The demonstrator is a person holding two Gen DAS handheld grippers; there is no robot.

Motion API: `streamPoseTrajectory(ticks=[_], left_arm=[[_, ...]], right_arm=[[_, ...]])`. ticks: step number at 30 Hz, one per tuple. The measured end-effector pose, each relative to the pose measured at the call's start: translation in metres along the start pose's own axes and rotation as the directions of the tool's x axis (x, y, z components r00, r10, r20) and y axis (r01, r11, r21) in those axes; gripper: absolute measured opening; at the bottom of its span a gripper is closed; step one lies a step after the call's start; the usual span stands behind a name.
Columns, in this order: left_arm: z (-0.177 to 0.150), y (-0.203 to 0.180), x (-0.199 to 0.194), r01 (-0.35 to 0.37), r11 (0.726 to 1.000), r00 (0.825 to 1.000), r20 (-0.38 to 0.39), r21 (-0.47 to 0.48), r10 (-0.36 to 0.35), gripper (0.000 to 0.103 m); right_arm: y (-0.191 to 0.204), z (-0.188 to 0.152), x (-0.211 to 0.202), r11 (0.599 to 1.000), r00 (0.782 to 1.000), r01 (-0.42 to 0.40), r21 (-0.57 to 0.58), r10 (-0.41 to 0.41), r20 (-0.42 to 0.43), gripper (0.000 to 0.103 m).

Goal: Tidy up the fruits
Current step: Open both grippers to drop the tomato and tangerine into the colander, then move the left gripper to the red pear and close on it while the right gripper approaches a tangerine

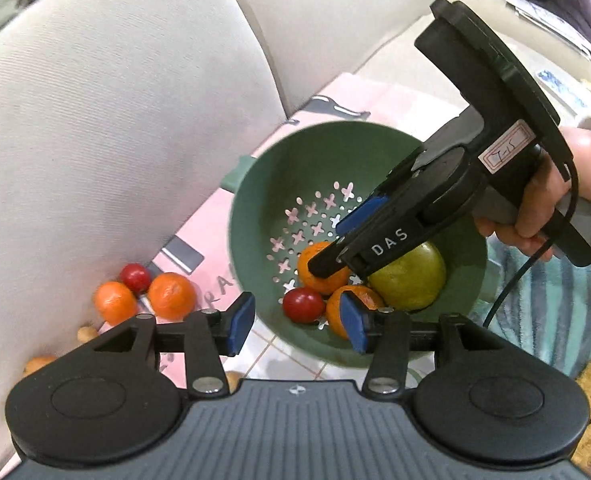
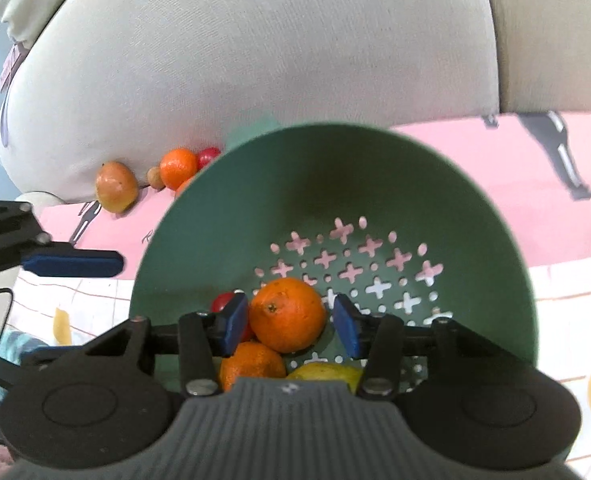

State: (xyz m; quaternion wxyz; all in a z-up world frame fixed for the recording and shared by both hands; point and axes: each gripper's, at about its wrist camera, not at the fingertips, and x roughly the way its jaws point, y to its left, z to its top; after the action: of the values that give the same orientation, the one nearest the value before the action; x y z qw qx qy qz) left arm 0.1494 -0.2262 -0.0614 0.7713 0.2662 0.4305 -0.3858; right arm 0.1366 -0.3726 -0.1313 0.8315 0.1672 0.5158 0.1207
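Observation:
A green colander stands on a pink cloth. In it lie two oranges, a red fruit and a green-yellow fruit. My right gripper is inside the colander, jaws open around one orange with a small gap on each side. My left gripper is open and empty, hovering over the colander's near rim. Outside it, by the cushion, lie two oranges, a red fruit and a mango.
A large beige cushion rises just behind the colander and the loose fruit. A striped teal blanket lies to the right. Small brown fruits sit at the cushion's foot.

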Motion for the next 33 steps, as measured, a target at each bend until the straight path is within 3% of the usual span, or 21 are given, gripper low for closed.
streamPoseTrajectory(ticks=[7,14,25,33], left_arm=[[-0.018,0.007,-0.038,-0.058,0.994,0.997,0.048,-0.093,0.063,0.058],[-0.045,0.023,-0.066,-0.149,0.971,0.983,0.076,-0.186,0.165,0.058],[-0.104,0.055,-0.101,-0.203,0.907,0.962,0.096,-0.369,0.254,0.058],[-0.139,0.08,-0.113,-0.222,0.834,0.933,0.139,-0.506,0.332,0.058]], right_arm=[[0.029,-0.011,-0.034,0.993,0.989,0.103,-0.06,-0.096,0.114,0.062],[0.078,-0.029,-0.05,0.99,0.974,0.107,-0.089,-0.086,0.212,0.068],[0.154,-0.055,-0.048,0.971,0.957,0.133,-0.199,-0.074,0.281,0.065],[0.191,-0.064,-0.025,0.946,0.951,0.171,-0.274,-0.086,0.298,0.063]])
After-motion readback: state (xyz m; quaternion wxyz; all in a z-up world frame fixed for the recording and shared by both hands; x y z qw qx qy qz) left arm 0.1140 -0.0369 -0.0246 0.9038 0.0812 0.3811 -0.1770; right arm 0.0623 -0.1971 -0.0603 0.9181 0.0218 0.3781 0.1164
